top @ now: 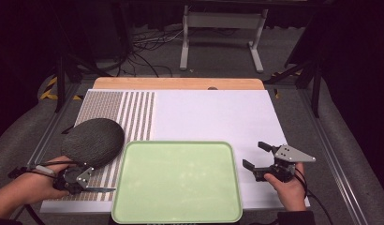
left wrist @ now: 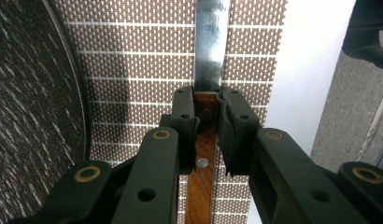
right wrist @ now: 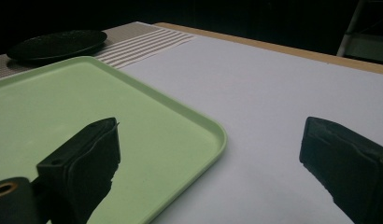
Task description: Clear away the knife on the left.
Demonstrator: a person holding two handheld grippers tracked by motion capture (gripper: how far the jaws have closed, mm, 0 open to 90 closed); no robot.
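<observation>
High view first, from the left: a dark, speckled plate [top: 92,141] lies on the brown patterned mat [top: 104,110] that covers the left part of the white table top [top: 218,115]. Just below the plate, the person's left hand [top: 38,183] holds the left gripper [top: 87,187] low over the mat, near the table's front edge. Its jaws are closed on a knife [top: 102,189] at the point where the wooden handle meets the blade, and the blade points right, toward the tray.

Left gripper view gives the grip closely: the two black jaws press on both sides of the knife's brown handle [left wrist: 202,158], right at its top end, and the shiny blade [left wrist: 210,44] runs straight on past them over the mat [left wrist: 138,70]. The plate's rim [left wrist: 80,93] curves along the left of that view, apart from the knife.

Next comes the pale green tray [top: 177,216], at the front middle of the table, with the mat's striped edge just beside its left rim.

Farthest right, the right hand [top: 289,185] holds the right gripper [top: 255,155] above the bare white surface, near the tray's right edge. Its jaws stand wide apart with nothing between them. Right gripper view has the tray's corner [right wrist: 213,133] lying between the two jaw tips, and the plate [right wrist: 56,44] far off at the back left.
</observation>
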